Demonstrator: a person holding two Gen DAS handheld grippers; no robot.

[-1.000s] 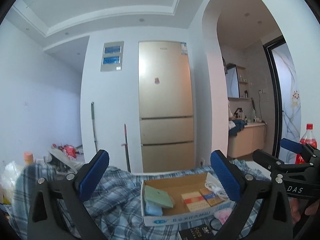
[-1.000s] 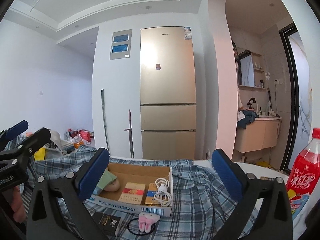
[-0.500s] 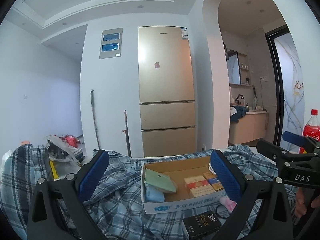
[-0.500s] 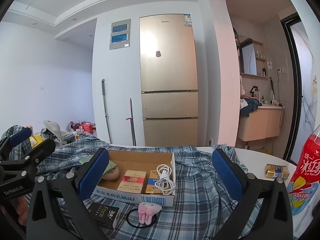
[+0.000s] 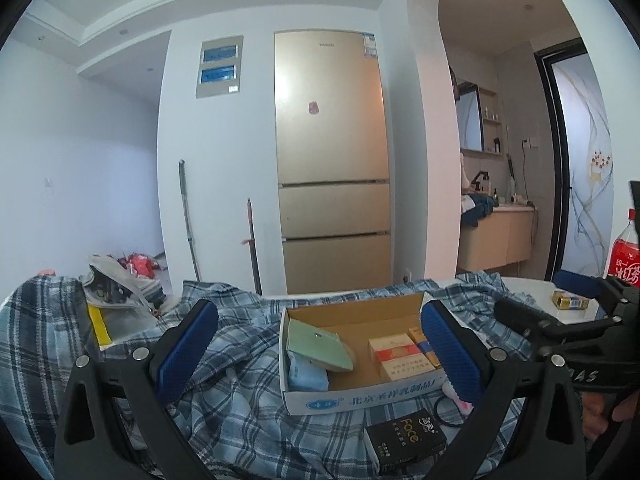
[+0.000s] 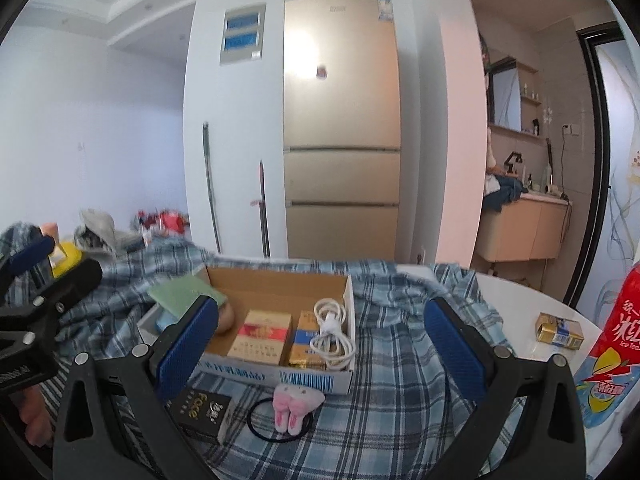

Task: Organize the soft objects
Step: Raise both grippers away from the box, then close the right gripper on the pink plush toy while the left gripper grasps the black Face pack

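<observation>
A blue plaid shirt [image 5: 240, 364] [image 6: 400, 360] lies crumpled over the table. On it stands an open cardboard box [image 5: 352, 396] [image 6: 280, 374] with a green pouch [image 5: 320, 346], cigarette packs [image 6: 264, 334] and a coiled white cable [image 6: 332, 334] inside. A pink bunny hair tie [image 6: 294, 402] and a black Face box [image 6: 202, 404] [image 5: 406, 438] lie on the shirt before the box. My left gripper [image 5: 318, 356] is open, hovering near the box's left side. My right gripper [image 6: 320, 356] is open too, above the box and hair tie. Neither holds anything.
A red drink bottle [image 6: 616, 352] [image 5: 626, 256] stands at the table's right edge, with a small gold pack [image 6: 558, 330] on the white tabletop beside it. Crumpled paper and a yellow item [image 5: 108, 308] lie at the far left. A fridge [image 5: 332, 168] stands behind.
Both grippers have tilted downward and moved closer to the table, so the box, shirt and hair tie sit higher and larger in view. Both stay open.
</observation>
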